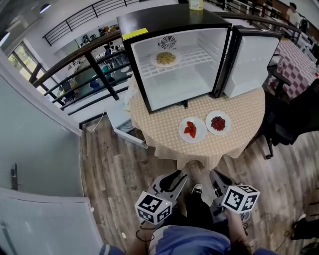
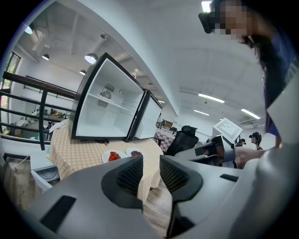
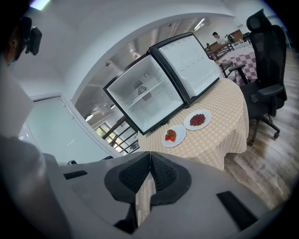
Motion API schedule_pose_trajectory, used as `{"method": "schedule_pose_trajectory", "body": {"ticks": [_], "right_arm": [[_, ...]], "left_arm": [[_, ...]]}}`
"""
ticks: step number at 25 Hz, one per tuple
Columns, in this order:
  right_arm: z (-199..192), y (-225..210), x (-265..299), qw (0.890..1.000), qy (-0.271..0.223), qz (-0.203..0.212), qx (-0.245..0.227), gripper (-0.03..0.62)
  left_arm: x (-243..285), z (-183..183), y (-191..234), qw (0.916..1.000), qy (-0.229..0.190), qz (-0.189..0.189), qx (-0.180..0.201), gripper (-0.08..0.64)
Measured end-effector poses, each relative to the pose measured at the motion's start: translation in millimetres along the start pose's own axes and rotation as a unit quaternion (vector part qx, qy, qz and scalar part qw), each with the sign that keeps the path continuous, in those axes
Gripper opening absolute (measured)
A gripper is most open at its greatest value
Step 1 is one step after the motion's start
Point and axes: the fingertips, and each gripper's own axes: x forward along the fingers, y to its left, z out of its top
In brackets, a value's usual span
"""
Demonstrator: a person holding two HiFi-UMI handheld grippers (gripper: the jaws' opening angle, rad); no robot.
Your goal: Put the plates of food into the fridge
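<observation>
A small black fridge [image 1: 174,30] stands open on a round table with a checkered cloth [image 1: 244,107]. On its wire shelf lies a plate of noodles [image 1: 166,59]. In front of the fridge lie a plate of strawberries [image 1: 192,130] and a plate of dark red berries [image 1: 218,123]; both also show in the gripper views, strawberries [image 3: 171,135] and berries [image 3: 197,119]. Both grippers are held low near the person's body, well short of the table. The left gripper [image 1: 174,180] has its jaws apart with nothing between them [image 2: 151,161]. The right gripper [image 1: 217,180] is shut and empty [image 3: 150,156].
The fridge door [image 1: 251,62] hangs open to the right. A black office chair [image 1: 291,117] stands right of the table. A dark railing [image 1: 84,57] and a white low unit [image 1: 124,127] are at the left. A yellow bottle [image 1: 196,4] stands on the fridge top. Wooden floor [image 1: 114,174] lies between me and the table.
</observation>
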Motion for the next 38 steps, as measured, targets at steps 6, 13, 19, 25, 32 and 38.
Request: {"method": "schedule_pose_trajectory", "body": {"ticks": [6, 13, 19, 25, 32, 38], "right_arm": [[47, -25, 18, 1.000, 0.000, 0.019, -0.004, 0.017], [87, -32, 26, 0.999, -0.005, 0.037, -0.012, 0.017], [96, -40, 34, 0.999, -0.003, 0.052, -0.002, 0.017], [101, -46, 46, 0.999, 0.006, 0.050, 0.006, 0.017], [108, -61, 71, 0.999, 0.018, 0.030, 0.013, 0.017], [115, -77, 104, 0.999, 0.026, -0.005, 0.017, 0.017]], "left_arm": [[30, 25, 13, 0.9993, -0.004, 0.036, 0.008, 0.119], [51, 41, 18, 0.9971, -0.014, 0.073, 0.015, 0.119], [60, 49, 18, 0.9961, -0.006, 0.083, 0.028, 0.118], [66, 50, 28, 0.9951, 0.003, 0.094, 0.028, 0.120], [89, 50, 53, 0.9960, 0.025, 0.077, 0.037, 0.118], [112, 60, 85, 0.9961, 0.042, 0.057, 0.053, 0.120]]}}
